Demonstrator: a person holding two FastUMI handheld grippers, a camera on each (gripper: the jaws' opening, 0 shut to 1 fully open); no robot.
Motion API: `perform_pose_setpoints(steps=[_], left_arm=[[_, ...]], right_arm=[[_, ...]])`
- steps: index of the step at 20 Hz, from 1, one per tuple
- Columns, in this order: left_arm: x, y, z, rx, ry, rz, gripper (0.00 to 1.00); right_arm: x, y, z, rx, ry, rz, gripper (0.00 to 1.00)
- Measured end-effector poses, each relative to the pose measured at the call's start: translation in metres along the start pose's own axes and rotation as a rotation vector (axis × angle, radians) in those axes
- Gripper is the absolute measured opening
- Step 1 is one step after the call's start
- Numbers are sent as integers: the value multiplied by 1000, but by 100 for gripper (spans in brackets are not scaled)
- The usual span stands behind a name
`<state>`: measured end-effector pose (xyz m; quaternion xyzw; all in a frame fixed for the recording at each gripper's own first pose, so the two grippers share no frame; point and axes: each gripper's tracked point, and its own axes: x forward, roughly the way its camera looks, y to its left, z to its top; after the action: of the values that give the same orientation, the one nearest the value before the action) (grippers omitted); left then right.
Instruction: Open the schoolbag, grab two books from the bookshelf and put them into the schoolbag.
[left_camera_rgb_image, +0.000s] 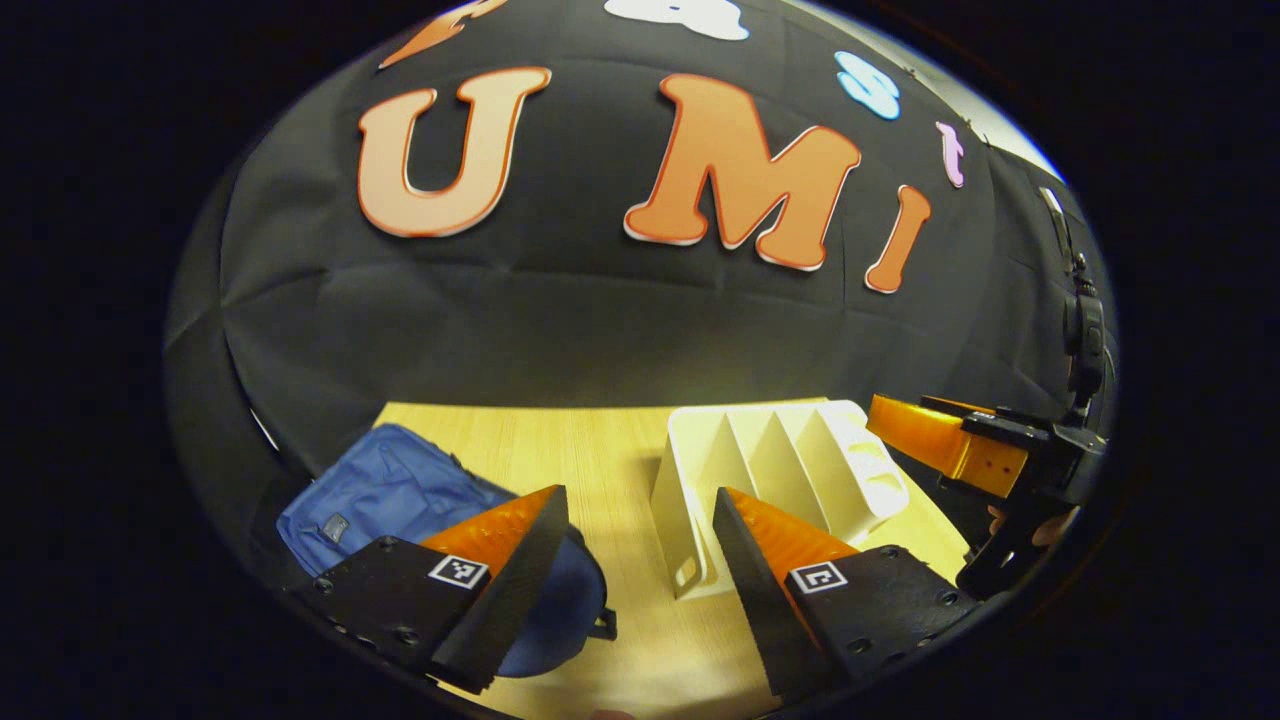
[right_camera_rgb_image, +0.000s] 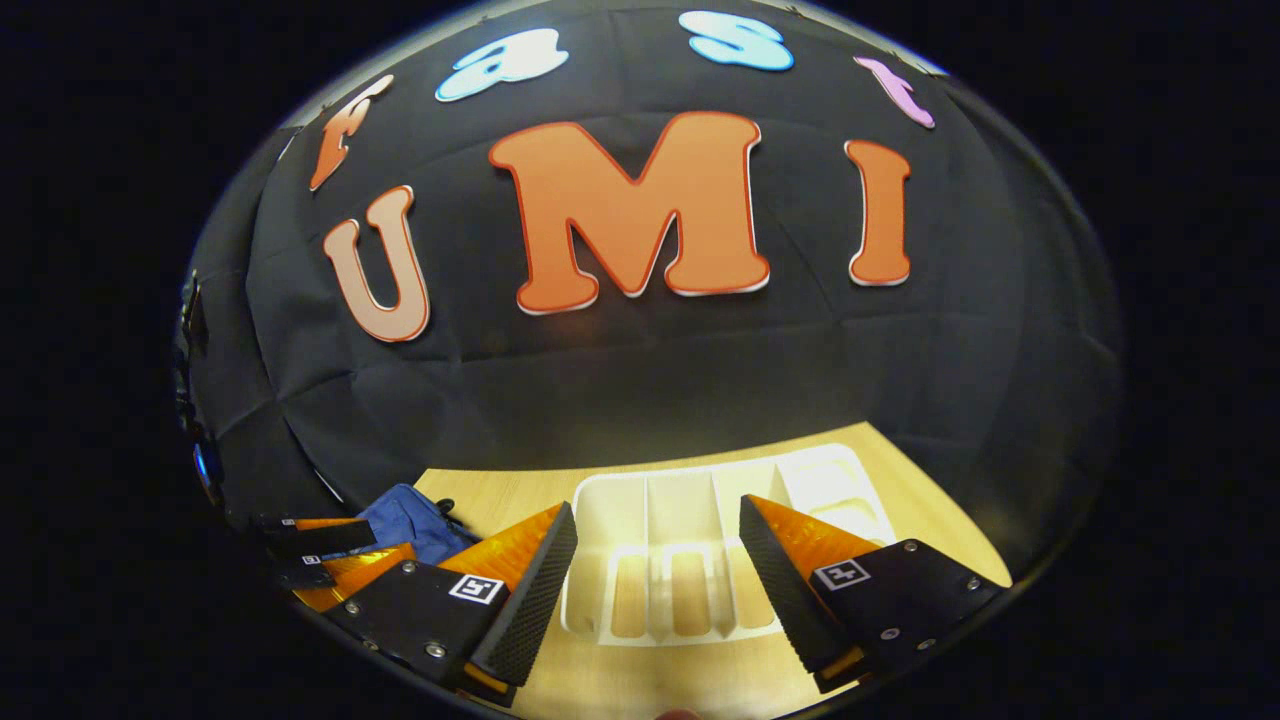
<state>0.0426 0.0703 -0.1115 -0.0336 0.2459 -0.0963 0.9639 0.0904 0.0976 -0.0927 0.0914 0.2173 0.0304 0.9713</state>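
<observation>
With both tongs, left (left_camera_rgb_image: 640, 590) and right (right_camera_rgb_image: 655, 590), apart and empty, I judge bag-opening pending: schoolbag (left_camera_rgb_image: 390, 490) at nine o'clock of bookshelf (left_camera_rgb_image: 790, 470).

The blue schoolbag (left_camera_rgb_image: 385, 495) lies flat on the wooden table (left_camera_rgb_image: 590, 450), its fabric rumpled; whether it is zipped cannot be told. Well to its right stands the white bookshelf (left_camera_rgb_image: 780, 470), its slanted dividers forming bare slots
</observation>
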Motion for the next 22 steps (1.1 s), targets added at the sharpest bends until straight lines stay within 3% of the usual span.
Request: perform_pose_setpoints(steps=[7,13,16,22], left_arm=[[-34,-26,43,-1,-257,157,93],[-64,-36,71,-4,-408,249,93],[-76,-51,79,-7,-465,185,93],[-101,-56,102,71,-582,208,93]], right_arm=[[-23,-16,29,-57,-104,62,97],[-46,-18,34,-101,-111,96,97],[-51,-15,40,-114,-131,111,97],[-65,-15,48,-128,-188,74,96]])
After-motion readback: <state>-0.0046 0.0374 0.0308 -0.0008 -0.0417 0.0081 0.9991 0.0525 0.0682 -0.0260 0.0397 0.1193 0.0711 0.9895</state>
